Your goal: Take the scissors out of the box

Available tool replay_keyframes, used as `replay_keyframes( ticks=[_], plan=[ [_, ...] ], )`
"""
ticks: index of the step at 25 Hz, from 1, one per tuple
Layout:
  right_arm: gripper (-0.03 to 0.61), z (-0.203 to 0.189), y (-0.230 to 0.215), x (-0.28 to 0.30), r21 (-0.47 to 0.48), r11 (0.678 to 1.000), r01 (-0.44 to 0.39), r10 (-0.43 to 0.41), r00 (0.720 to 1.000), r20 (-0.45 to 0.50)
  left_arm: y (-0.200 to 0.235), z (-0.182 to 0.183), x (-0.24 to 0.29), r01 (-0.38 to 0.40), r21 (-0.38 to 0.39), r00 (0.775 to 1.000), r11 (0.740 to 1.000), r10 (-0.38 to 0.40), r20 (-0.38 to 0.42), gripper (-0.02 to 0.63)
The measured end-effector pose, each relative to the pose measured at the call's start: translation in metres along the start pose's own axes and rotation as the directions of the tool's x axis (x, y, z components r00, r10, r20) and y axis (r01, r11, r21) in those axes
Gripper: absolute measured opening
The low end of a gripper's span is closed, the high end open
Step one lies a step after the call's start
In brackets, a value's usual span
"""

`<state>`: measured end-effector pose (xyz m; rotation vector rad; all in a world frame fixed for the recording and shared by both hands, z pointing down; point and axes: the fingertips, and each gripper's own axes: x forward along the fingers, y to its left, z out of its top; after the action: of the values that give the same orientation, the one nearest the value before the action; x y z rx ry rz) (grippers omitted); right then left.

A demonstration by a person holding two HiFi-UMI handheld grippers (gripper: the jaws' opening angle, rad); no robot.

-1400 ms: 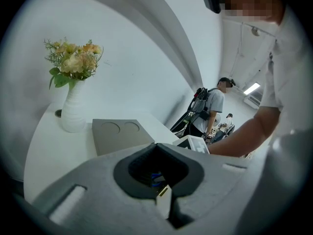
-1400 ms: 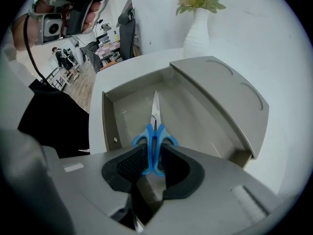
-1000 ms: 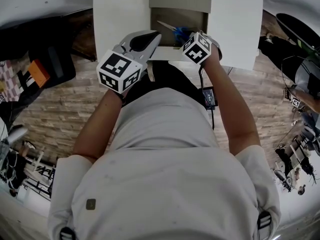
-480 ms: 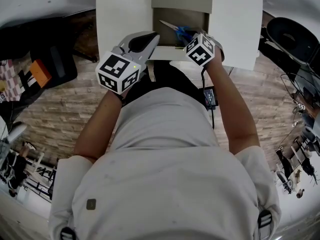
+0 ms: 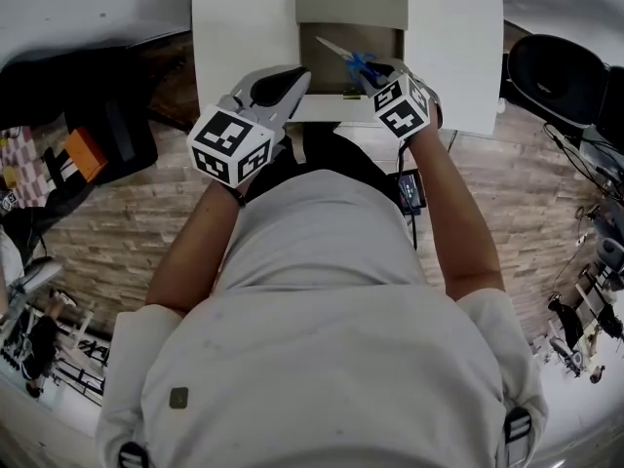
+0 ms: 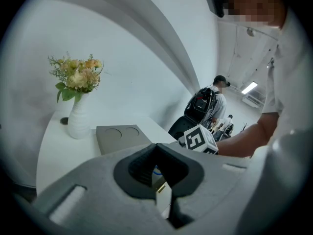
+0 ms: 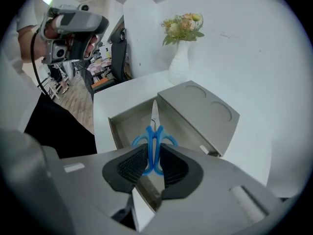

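Blue-handled scissors (image 5: 353, 61) (image 7: 154, 141) hang over the open compartment of a grey box (image 5: 351, 3) (image 7: 205, 109). The box stands on a white table (image 5: 244, 27). My right gripper (image 5: 378, 72) (image 7: 152, 163) is shut on the blue handles, and the blades point away from it over the compartment. At the box's near left corner, my left gripper (image 5: 302, 74) (image 6: 156, 153) has its pad tips touching, and I see nothing between them. The right gripper's marker cube (image 6: 198, 140) shows in the left gripper view.
A white vase of flowers (image 6: 78, 116) (image 7: 180, 58) stands on the table behind the box. On the wooden floor a dark bag (image 5: 88, 135) lies to the left and a black chair (image 5: 551, 71) stands to the right. Another person (image 6: 217, 99) stands in the background.
The right gripper has risen with the scissors, which now sit higher over the box's open compartment. The left gripper has stayed where it was.
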<state>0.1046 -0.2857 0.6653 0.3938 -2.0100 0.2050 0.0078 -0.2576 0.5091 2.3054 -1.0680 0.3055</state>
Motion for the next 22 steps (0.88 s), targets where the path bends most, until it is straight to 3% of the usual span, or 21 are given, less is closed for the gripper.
replay_keyframes(
  ticks=[10, 22],
  plan=[
    [0.095, 0.042, 0.002, -0.065, 0.103, 0.991, 0.09, -0.105, 0.982, 0.154, -0.012, 0.027, -0.025, 0.042, 0.072, 0.999, 0.997, -0.044, 0.028, 0.005],
    [0.095, 0.093, 0.018, -0.141, 0.276, 0.946, 0.169, -0.261, 0.903, 0.341, -0.022, 0.06, -0.063, 0.093, 0.163, 0.992, 0.982, -0.105, 0.068, 0.005]
  ],
)
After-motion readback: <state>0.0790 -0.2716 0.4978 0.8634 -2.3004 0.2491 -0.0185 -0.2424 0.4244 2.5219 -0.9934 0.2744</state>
